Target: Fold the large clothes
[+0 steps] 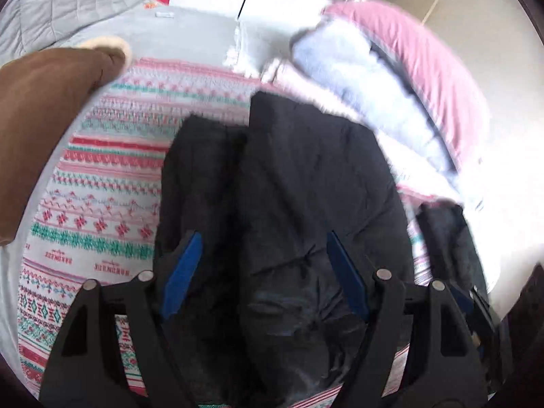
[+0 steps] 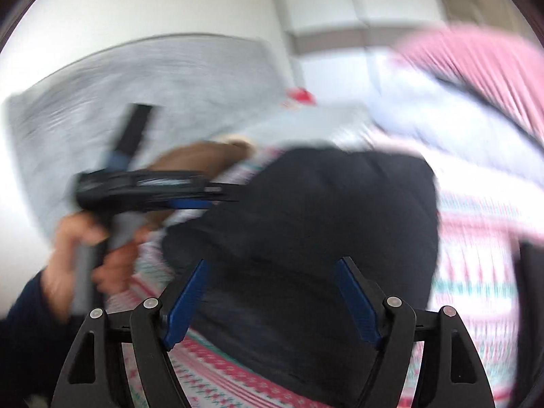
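Observation:
A black padded jacket (image 1: 299,183) lies bunched in folds on a pink, white and green patterned blanket (image 1: 112,183). My left gripper (image 1: 265,258) hangs over the jacket's near part, jaws apart, blue pads (image 1: 183,272) clear of the cloth. The right wrist view is blurred; the jacket (image 2: 306,217) fills its middle. My right gripper (image 2: 273,268) stands open above the jacket's near edge with nothing between its fingers. In that view a hand (image 2: 78,248) at the left holds the left gripper (image 2: 217,195), seen side-on over the jacket's left edge.
A brown garment (image 1: 44,108) with a cream trim lies at the left. A pink and pale-blue garment (image 1: 408,78) is heaped at the far right, and another dark garment (image 1: 445,238) lies beside the jacket. Grey quilted bedding (image 1: 68,3) is behind.

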Demonstrator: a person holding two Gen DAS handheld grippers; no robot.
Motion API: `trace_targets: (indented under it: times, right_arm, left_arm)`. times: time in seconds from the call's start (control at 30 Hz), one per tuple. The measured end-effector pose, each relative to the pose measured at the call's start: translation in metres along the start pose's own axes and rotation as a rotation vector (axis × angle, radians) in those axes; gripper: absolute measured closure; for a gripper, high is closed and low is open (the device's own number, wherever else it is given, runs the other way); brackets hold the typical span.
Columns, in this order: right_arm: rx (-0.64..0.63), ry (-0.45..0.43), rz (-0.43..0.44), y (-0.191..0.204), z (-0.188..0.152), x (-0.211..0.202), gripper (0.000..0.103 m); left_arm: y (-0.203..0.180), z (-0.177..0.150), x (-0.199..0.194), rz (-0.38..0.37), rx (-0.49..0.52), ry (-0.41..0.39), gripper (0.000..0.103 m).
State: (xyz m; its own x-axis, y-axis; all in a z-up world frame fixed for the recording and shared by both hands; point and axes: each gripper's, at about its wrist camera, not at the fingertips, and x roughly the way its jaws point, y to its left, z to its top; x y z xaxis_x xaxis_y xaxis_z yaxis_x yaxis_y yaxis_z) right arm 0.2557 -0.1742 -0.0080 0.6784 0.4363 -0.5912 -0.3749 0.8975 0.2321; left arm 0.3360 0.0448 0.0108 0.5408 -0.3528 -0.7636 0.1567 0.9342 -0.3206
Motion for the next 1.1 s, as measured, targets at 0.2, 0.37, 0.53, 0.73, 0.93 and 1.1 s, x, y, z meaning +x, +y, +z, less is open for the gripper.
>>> trace_targets:
  times: [0.2, 0.37, 0.53, 0.73, 0.93, 1.1]
  right_arm:
    - [0.071, 0.066, -0.07, -0.018, 0.002, 0.024, 0.024]
    - [0.109, 0.078, -0.043, -0.026, -0.009, 0.021, 0.024]
    - [0.087, 0.101, -0.049, -0.023, -0.016, 0.022, 0.024]
    - [0.037, 0.164, -0.036, -0.018, -0.025, 0.033, 0.024]
    - [-0.008, 0.24, -0.081, -0.012, -0.037, 0.057, 0.024]
    - [-0.048, 0.287, -0.139, -0.007, -0.044, 0.073, 0.023]
  left_arm:
    - [0.001, -0.007, 0.004, 0.054, -0.028, 0.026, 0.093]
    - [0.001, -0.019, -0.024, -0.002, -0.061, -0.009, 0.097]
    - [-0.001, -0.03, -0.048, -0.012, -0.061, -0.051, 0.098]
    - [0.006, -0.048, -0.008, 0.144, -0.011, 0.08, 0.097]
    - [0.008, -0.052, 0.016, 0.199, 0.015, 0.15, 0.095]
    - [0.024, -0.035, -0.011, 0.088, -0.095, 0.065, 0.093]
